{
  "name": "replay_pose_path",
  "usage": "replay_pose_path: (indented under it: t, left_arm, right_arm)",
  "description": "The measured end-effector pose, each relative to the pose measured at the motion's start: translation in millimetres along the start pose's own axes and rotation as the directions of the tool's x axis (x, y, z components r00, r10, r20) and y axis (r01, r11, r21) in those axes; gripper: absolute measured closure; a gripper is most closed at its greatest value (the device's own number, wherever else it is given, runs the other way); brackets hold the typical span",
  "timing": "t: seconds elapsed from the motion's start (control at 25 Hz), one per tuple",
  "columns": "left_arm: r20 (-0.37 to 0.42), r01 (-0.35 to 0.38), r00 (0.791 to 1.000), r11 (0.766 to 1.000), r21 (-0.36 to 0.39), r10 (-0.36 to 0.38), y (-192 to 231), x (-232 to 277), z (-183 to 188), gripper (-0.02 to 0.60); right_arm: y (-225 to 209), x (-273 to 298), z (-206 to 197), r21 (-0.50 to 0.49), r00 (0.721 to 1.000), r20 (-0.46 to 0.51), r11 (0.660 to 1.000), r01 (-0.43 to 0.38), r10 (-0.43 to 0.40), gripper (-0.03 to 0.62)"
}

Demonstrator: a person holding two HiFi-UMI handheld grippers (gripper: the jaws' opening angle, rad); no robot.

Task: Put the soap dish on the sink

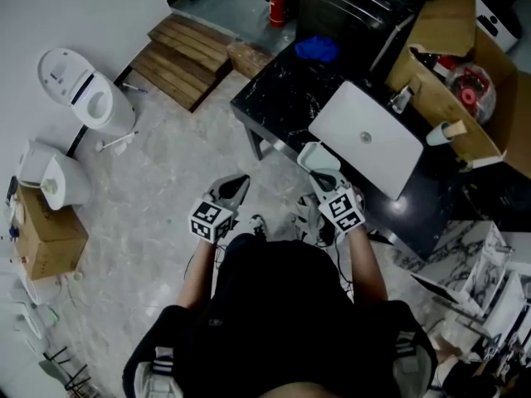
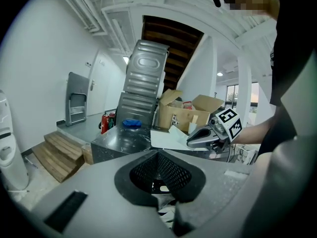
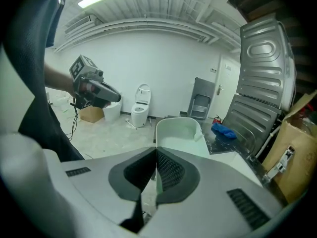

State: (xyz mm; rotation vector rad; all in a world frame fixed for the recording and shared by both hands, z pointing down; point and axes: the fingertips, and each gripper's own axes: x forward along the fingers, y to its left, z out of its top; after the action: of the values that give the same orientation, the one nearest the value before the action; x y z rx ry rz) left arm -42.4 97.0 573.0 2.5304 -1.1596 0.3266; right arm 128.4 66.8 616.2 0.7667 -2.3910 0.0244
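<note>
The soap dish (image 1: 316,156) is pale green with raised walls. My right gripper (image 1: 320,175) is shut on its near wall and holds it in the air by the near left corner of the white rectangular sink (image 1: 365,137), over the front edge of the black marble counter (image 1: 278,98). In the right gripper view the soap dish (image 3: 178,133) stands out past the right gripper (image 3: 156,155), its thin wall pinched between the pads. My left gripper (image 1: 241,181) hangs over the floor left of the counter, shut with nothing in it; the left gripper (image 2: 159,155) shows its pads meeting.
A blue cloth (image 1: 318,48) lies at the counter's far end. An open cardboard box (image 1: 465,73) of items stands behind the sink. A toilet (image 1: 83,98), wooden steps (image 1: 178,60) and a fire extinguisher (image 1: 278,2) stand on the floor to the left and back.
</note>
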Motion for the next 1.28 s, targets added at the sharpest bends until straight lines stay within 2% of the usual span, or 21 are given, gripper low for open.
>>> replay_pose_path:
  t: [0.48, 0.84, 1.08, 1.28]
  left_arm:
    - [-0.033, 0.087, 0.996, 0.996, -0.003, -0.087, 46.4, -16.7, -12.7, 0.581]
    - [-0.054, 0.140, 0.989, 0.990, 0.004, -0.140, 69.7, -22.1, -15.1, 0.581]
    - [-0.032, 0.139, 0.990, 0.989, 0.043, -0.138, 76.3, -28.1, -5.1, 0.581]
    - [-0.031, 0.122, 0.992, 0.992, 0.021, -0.121, 80.6, -38.7, -13.4, 0.581]
  right_arm:
    - [17.5, 37.9, 10.8, 0.010, 0.996, -0.061, 0.998, 0.063, -0.063, 0.597]
    - [35.8, 63.2, 19.3, 0.026, 0.994, -0.088, 0.997, 0.073, -0.070, 0.597]
    - [44.0, 75.2, 24.8, 0.008, 0.994, -0.090, 0.998, 0.058, -0.057, 0.597]
    - [51.2, 86.6, 31.7, 0.004, 0.997, -0.062, 0.999, 0.046, -0.046, 0.597]
